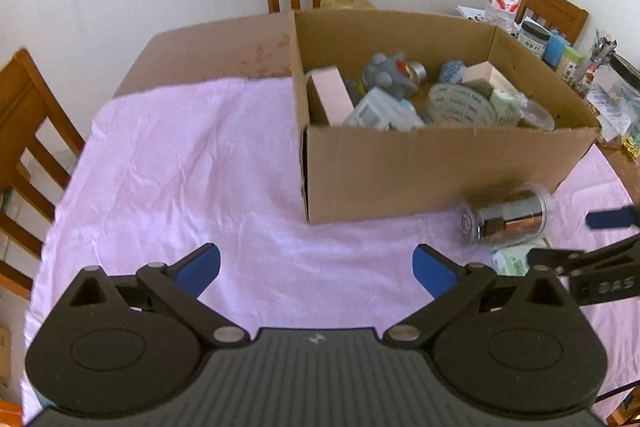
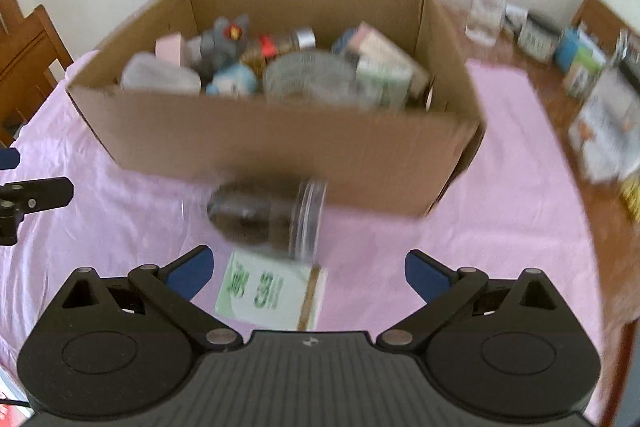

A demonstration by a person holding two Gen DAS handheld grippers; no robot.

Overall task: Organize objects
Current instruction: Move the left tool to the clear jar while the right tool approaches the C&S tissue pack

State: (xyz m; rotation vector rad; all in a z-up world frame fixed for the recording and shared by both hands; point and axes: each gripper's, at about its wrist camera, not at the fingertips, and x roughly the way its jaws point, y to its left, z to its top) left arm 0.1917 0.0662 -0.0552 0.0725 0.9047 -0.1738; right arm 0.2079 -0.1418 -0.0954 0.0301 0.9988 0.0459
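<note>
A clear plastic jar lies on its side on the pink cloth, just in front of the cardboard box, its lid end toward the right. Touching its near side is a green-and-white carton, lying flat. Both seem to be the last loose items, since the box already holds a grey toy, tape roll and cartons. The right gripper hangs over the carton, fingers spread wide, likely lined up for a pick. The left gripper waits wide and empty over bare cloth on the table.
</note>
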